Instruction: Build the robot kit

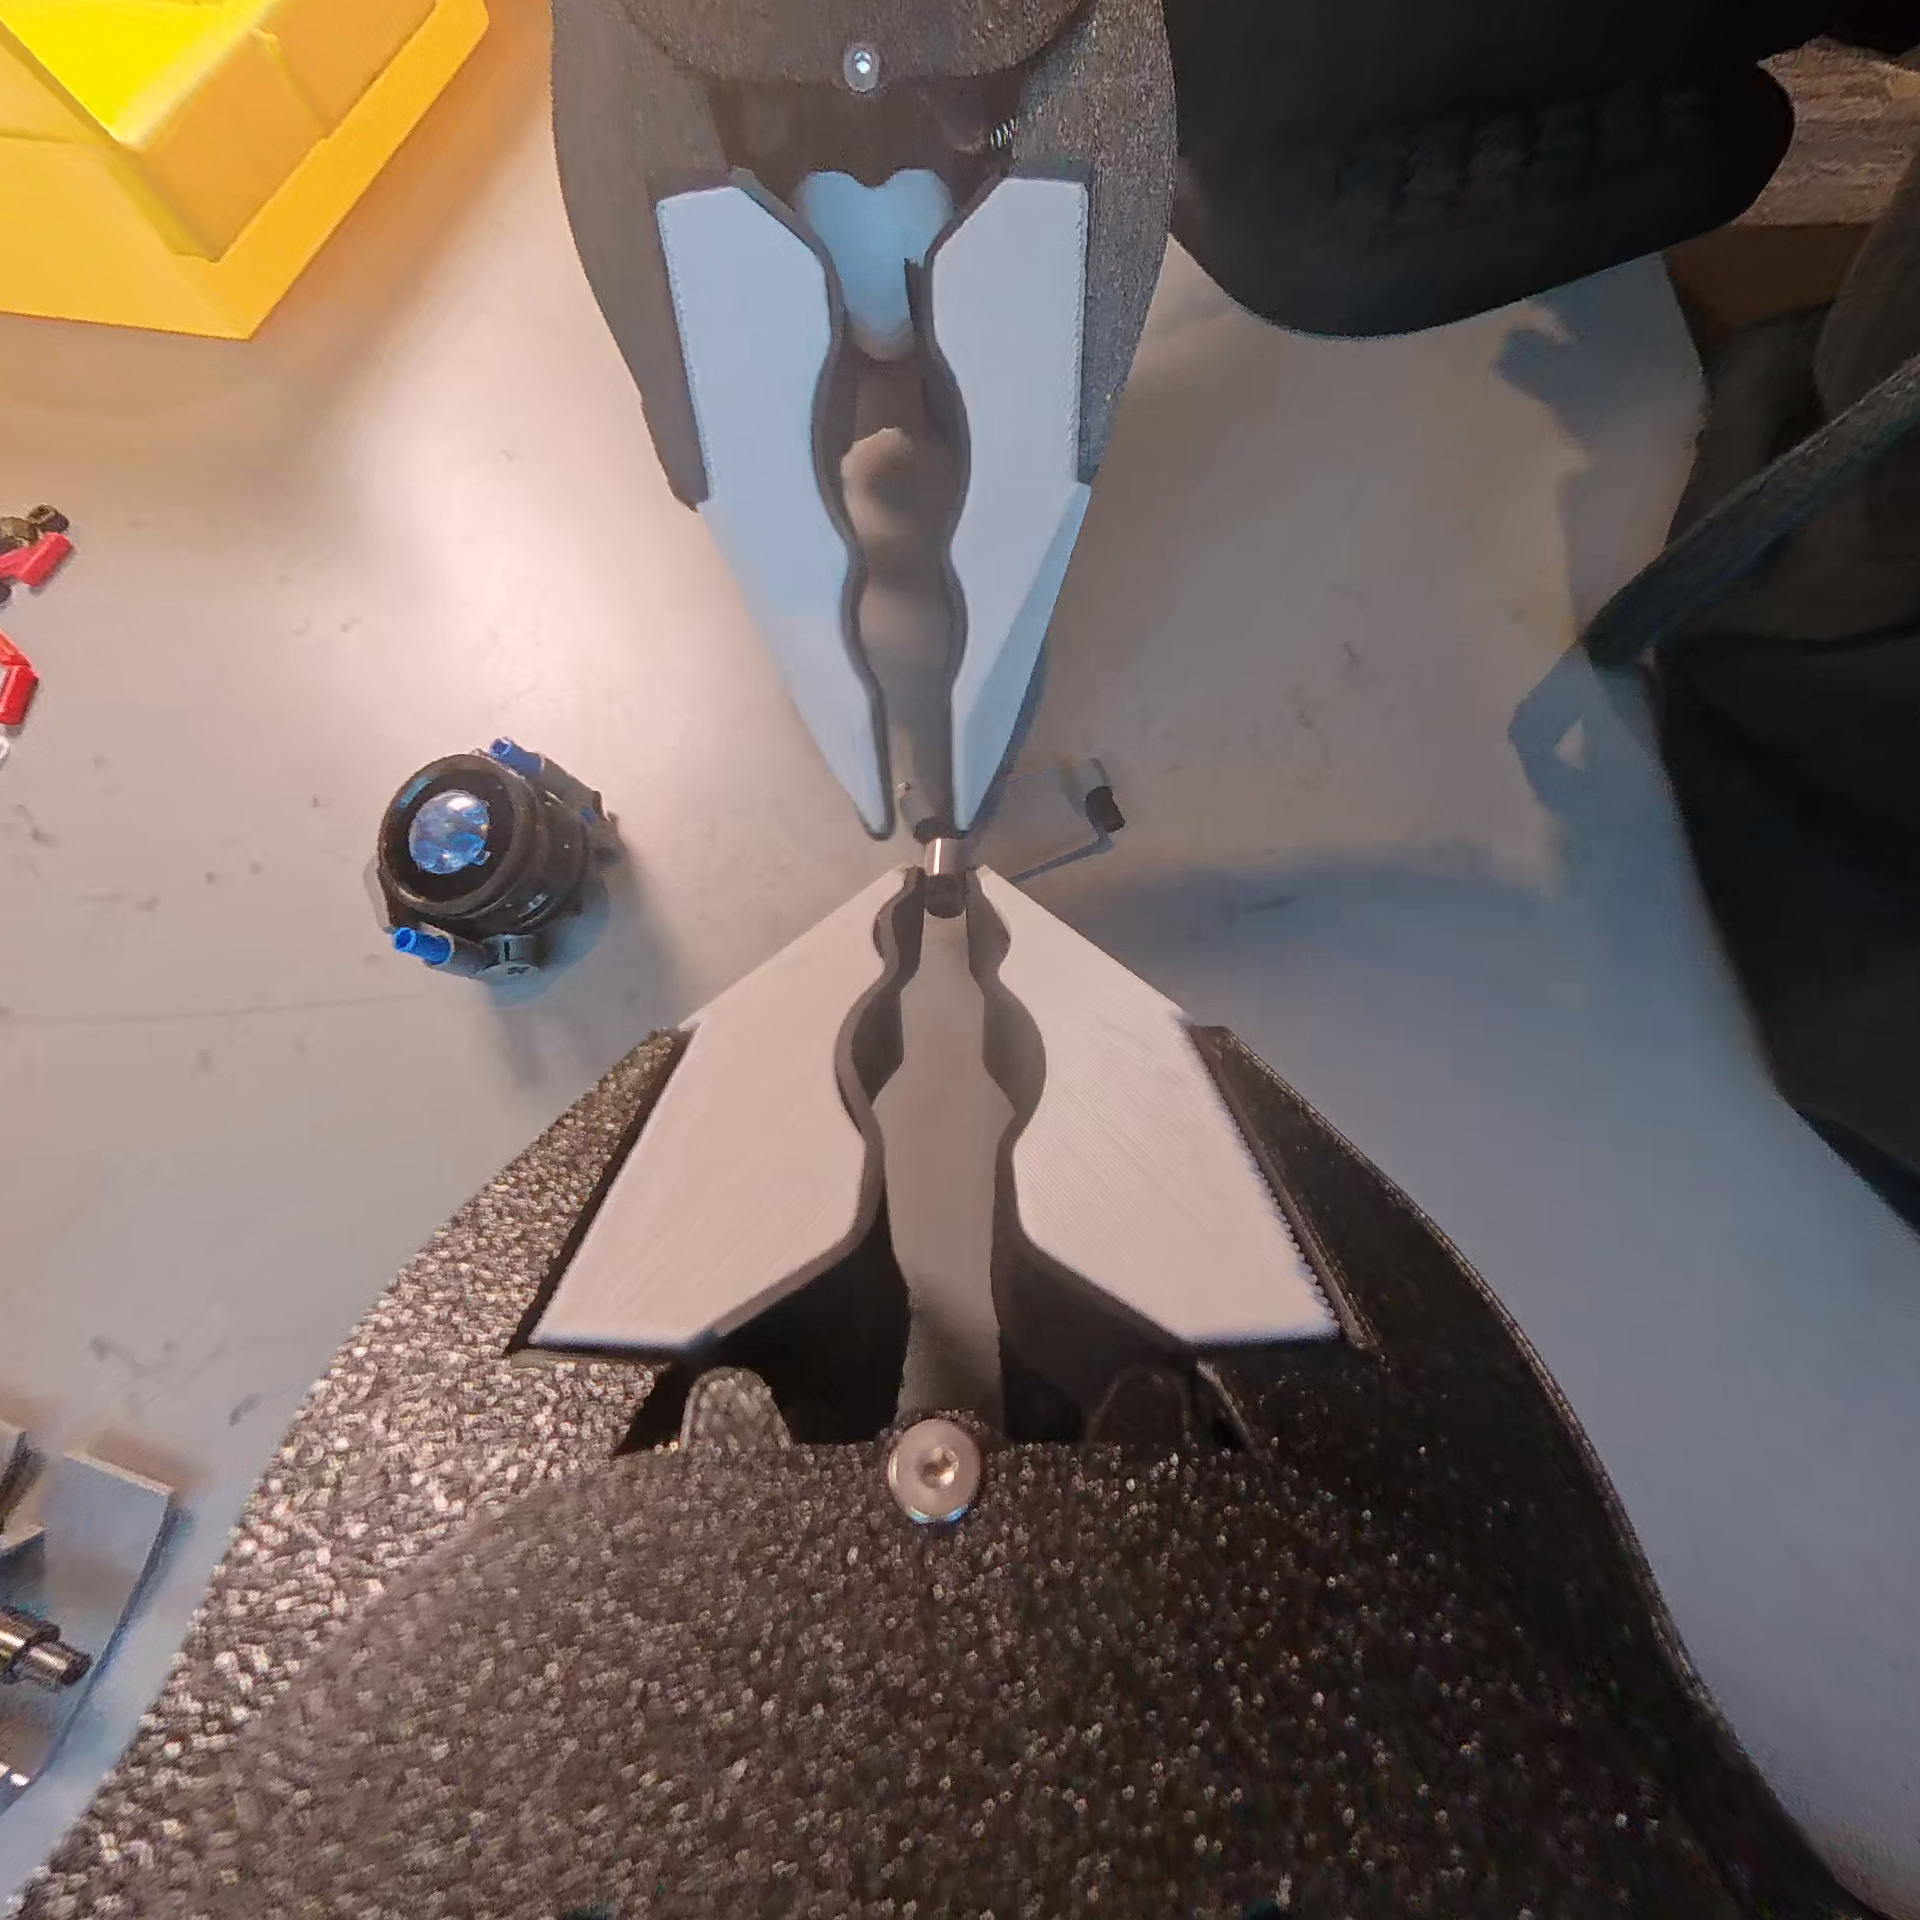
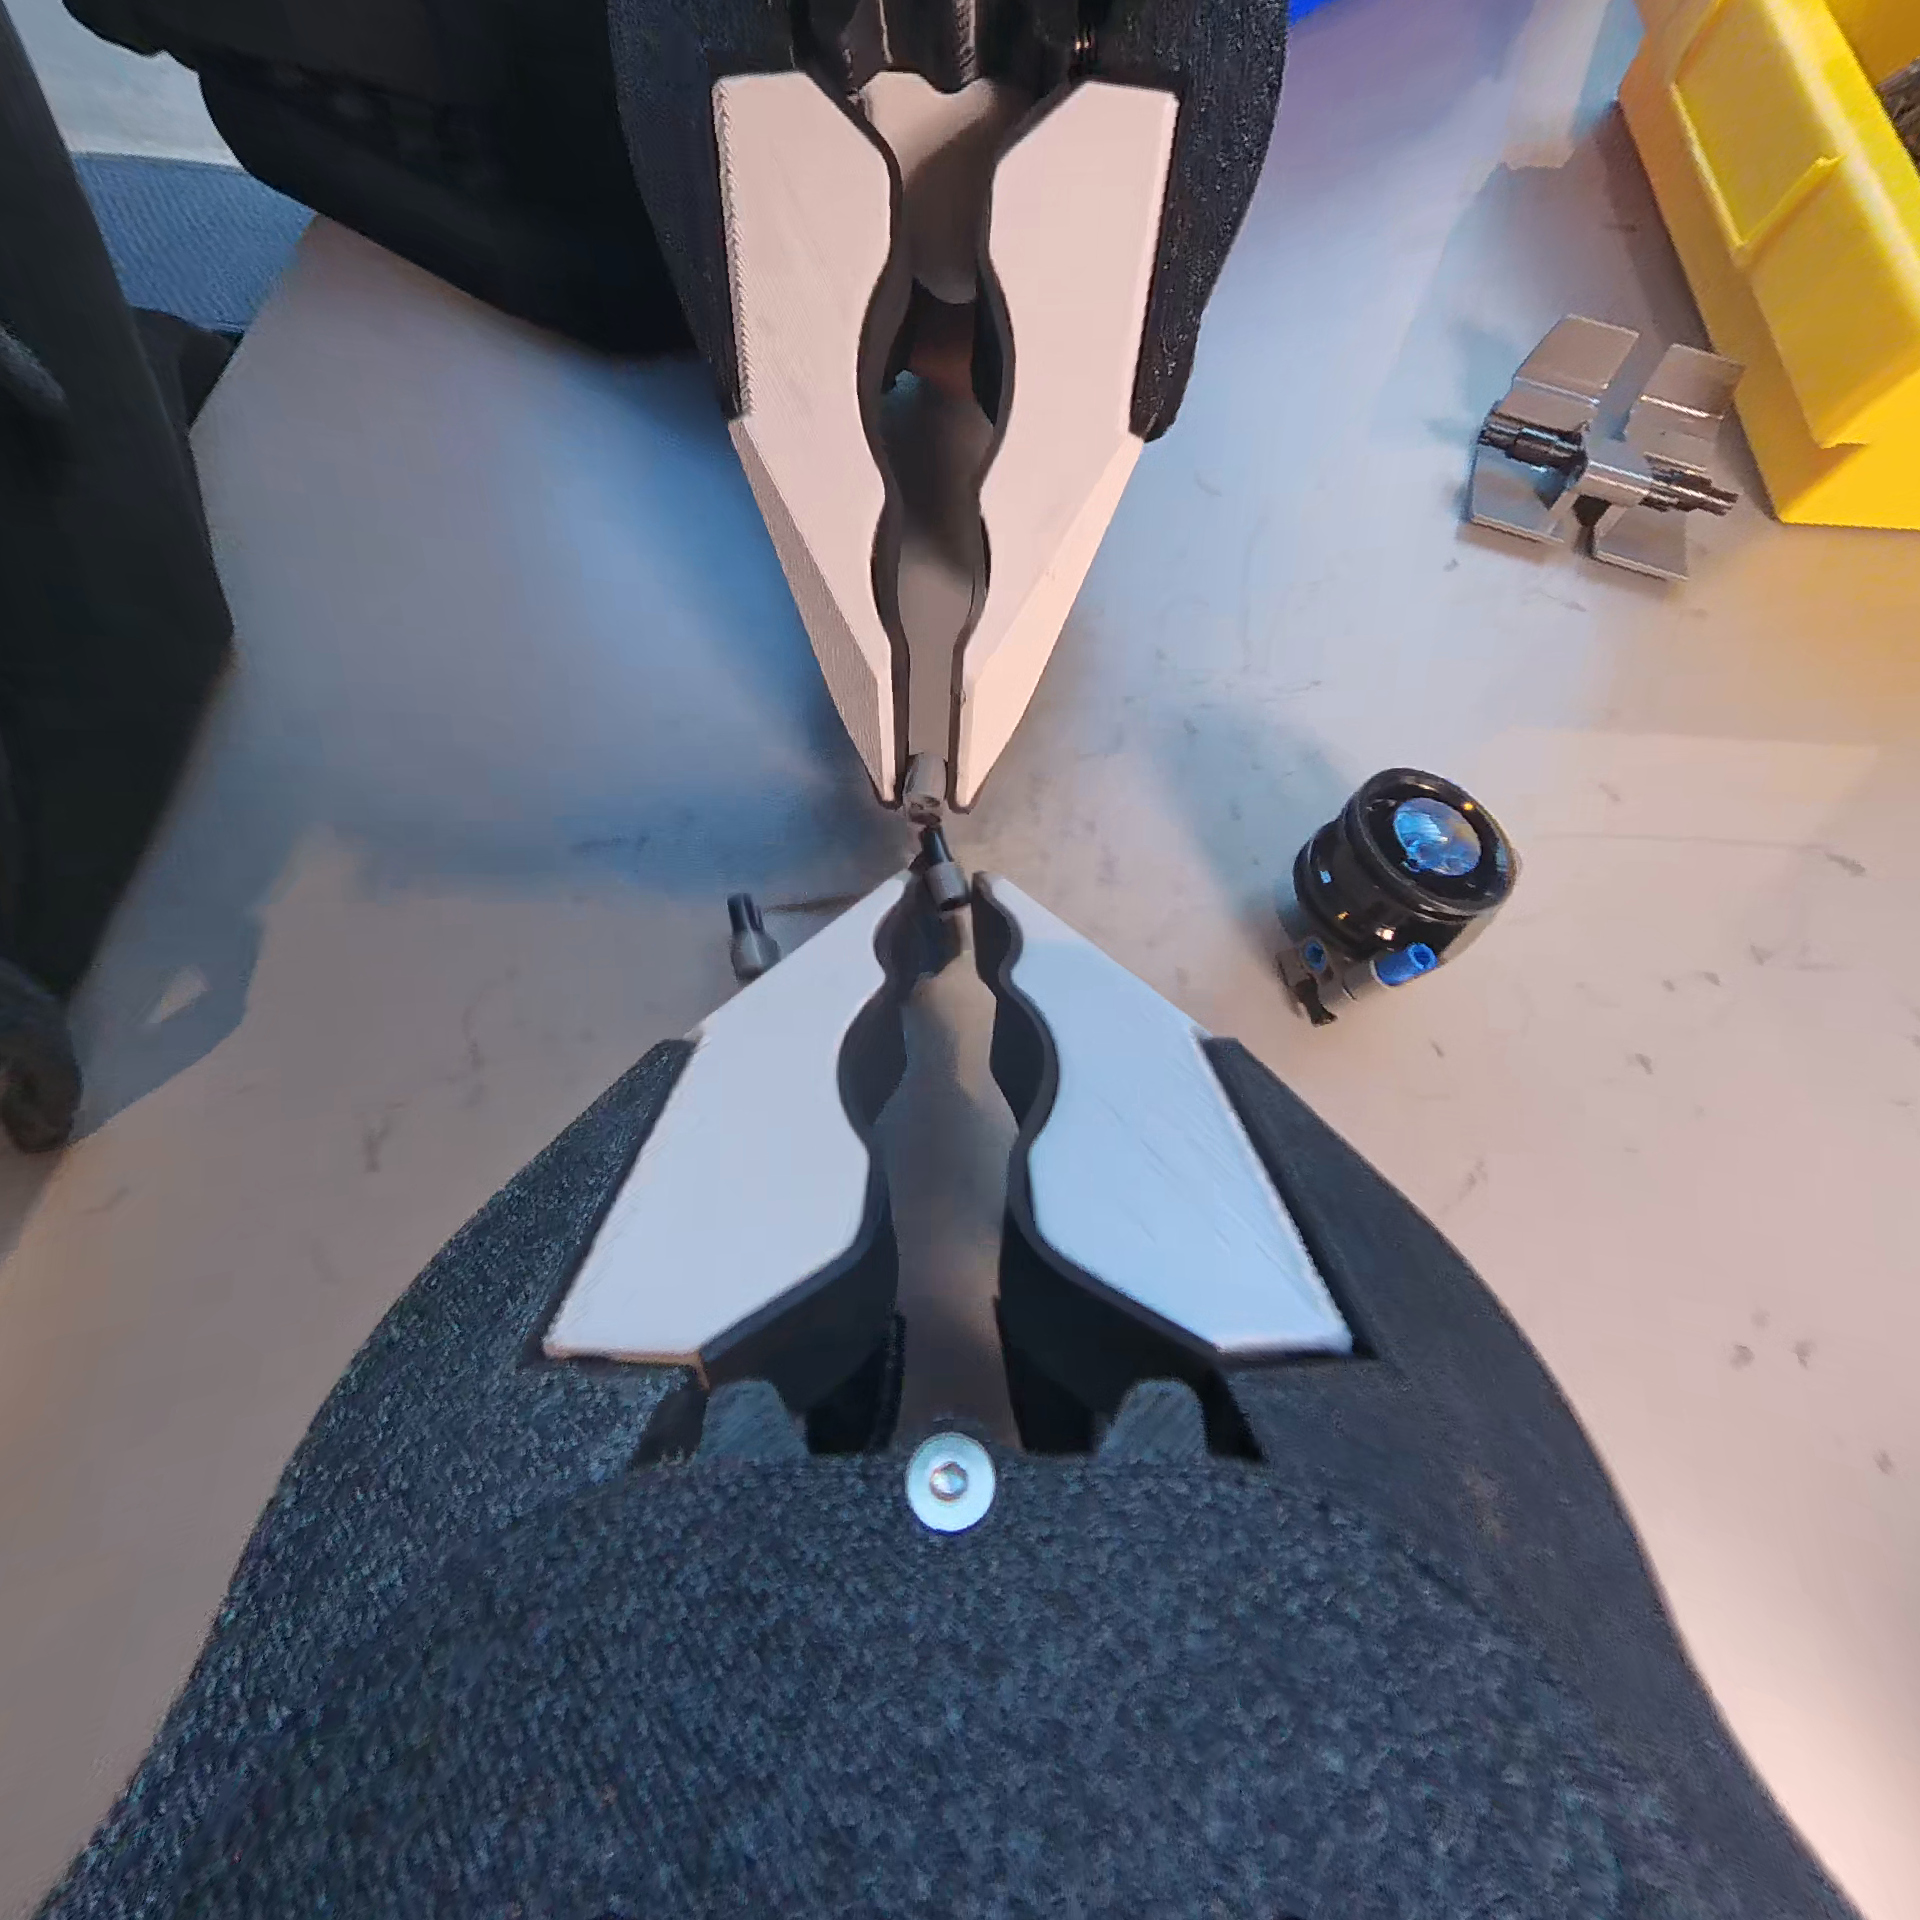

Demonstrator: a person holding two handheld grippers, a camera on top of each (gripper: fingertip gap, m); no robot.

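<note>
Small grey metal cylinders (image 1: 943, 891) meet tip to tip between both grippers. Left gripper (image 1: 941, 883) pinches one, right gripper (image 2: 941, 889) the other (image 2: 945, 883); a black round lens fitting with blue plugs (image 1: 488, 868) sits beside them.

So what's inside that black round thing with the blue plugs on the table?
Inside the black round part sits a glassy lens-like disc reflecting blue. Blue plugs stick out near its base. Whatever lies behind the disc is hidden by the housing.

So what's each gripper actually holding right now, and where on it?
Left gripper pinches a small grey cylindrical part at its fingertips; right gripper pinches a similar small part likewise. The two parts meet end to end.
</note>
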